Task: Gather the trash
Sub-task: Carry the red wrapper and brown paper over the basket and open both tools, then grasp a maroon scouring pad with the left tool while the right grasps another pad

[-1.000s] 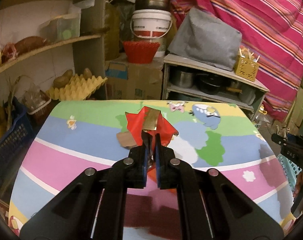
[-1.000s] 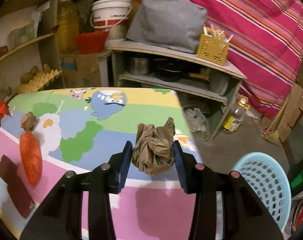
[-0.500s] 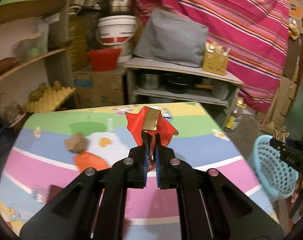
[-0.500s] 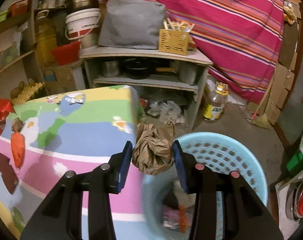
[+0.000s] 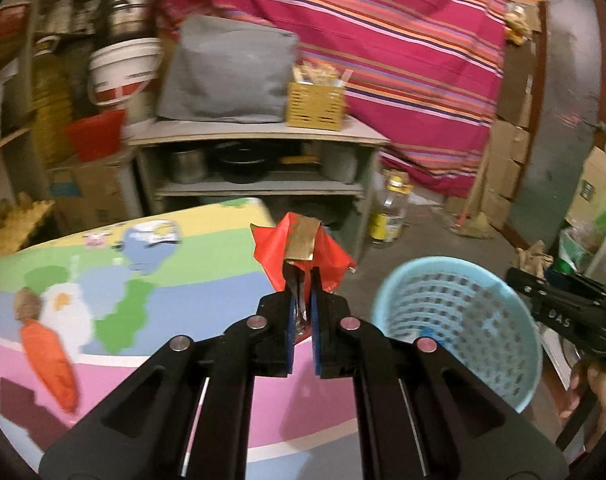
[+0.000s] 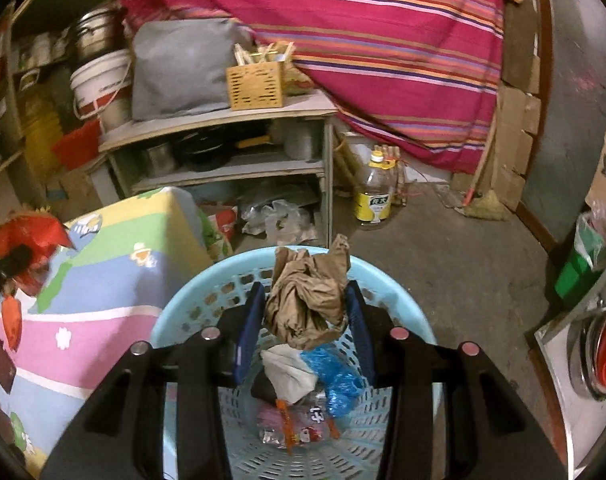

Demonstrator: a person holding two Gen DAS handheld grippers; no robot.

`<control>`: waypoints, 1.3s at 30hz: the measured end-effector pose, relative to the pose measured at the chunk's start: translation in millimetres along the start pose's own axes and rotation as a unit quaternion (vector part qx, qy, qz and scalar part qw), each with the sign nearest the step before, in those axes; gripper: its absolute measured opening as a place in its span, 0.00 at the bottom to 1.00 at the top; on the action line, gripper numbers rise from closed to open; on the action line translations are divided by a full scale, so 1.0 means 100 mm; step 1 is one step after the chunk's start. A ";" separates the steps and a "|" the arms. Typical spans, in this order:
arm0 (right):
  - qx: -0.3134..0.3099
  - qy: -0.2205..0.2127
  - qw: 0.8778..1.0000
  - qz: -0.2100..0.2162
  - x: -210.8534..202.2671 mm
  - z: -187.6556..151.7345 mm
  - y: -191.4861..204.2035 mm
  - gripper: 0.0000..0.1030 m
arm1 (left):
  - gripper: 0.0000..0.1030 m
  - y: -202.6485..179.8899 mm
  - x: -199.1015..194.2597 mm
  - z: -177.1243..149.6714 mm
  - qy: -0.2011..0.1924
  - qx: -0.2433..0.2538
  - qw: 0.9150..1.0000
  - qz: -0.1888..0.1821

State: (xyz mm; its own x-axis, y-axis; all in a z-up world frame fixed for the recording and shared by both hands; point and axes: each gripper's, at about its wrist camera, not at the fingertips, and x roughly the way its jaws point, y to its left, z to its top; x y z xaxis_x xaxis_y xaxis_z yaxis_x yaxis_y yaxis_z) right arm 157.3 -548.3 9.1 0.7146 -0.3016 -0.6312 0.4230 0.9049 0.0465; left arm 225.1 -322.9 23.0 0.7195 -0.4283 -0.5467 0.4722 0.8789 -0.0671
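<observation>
Both hands have swung away from the colourful table [image 5: 151, 280] toward the light-blue basket [image 6: 191, 304] on the floor beside it: a second ago the right gripper [image 6: 303, 312] hung over the tabletop, and now it sits directly above the basket's mouth, so its load looks ready to be dropped in. Its jaws are clamped on a crumpled brown paper wad [image 6: 307, 296], a loose, creased ball bulging out above the blue pads. The left gripper [image 5: 303, 320] trails behind, over the table's corner with the basket just to its right; its jaws are pressed together on a red plastic wrapper [image 5: 327, 256], thin and crinkled, with a strip of brown tape [image 5: 303, 240] across its top. Inside the basket lie earlier pieces: blue plastic [image 6: 335, 376], something white, small wrappers. An orange scrap [image 5: 47, 360] and a dark brown piece [image 5: 19, 404] remain on the table, so more collecting seems left
</observation>
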 end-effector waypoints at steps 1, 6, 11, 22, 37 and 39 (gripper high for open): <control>0.000 0.000 1.000 0.000 0.00 0.00 -0.02 0.40 | 0.04 -0.07 0.03 -0.01 0.001 0.004 1.000 -0.005; 0.002 0.000 1.000 -0.001 -0.01 -0.01 -0.10 0.40 | 0.04 -0.54 0.21 -0.05 0.011 0.033 0.999 -0.032; 0.013 0.000 1.000 0.000 -0.01 -0.03 -0.19 0.40 | 0.04 -0.80 0.36 -0.01 0.025 0.037 0.997 -0.055; 0.046 0.003 0.999 -0.006 0.00 -0.07 -0.41 0.40 | 0.23 -1.06 0.60 -0.08 0.064 0.059 0.993 -0.075; 0.030 -0.005 0.999 -0.028 0.03 -0.07 -0.21 0.85 | 0.92 -0.53 0.27 0.03 0.013 0.031 0.999 0.006; 0.032 0.002 0.999 -0.025 0.05 -0.06 -0.17 0.85 | 0.93 -0.45 0.21 0.05 0.010 0.029 0.999 0.008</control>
State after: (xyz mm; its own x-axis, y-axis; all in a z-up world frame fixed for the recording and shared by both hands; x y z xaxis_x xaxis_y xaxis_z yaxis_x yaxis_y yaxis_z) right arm 150.3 -563.4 -0.1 0.6899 -0.3441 -0.6369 0.4925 0.8679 0.0647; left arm 221.8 -373.1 18.8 0.7175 -0.4100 -0.5631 0.4903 0.8715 -0.0097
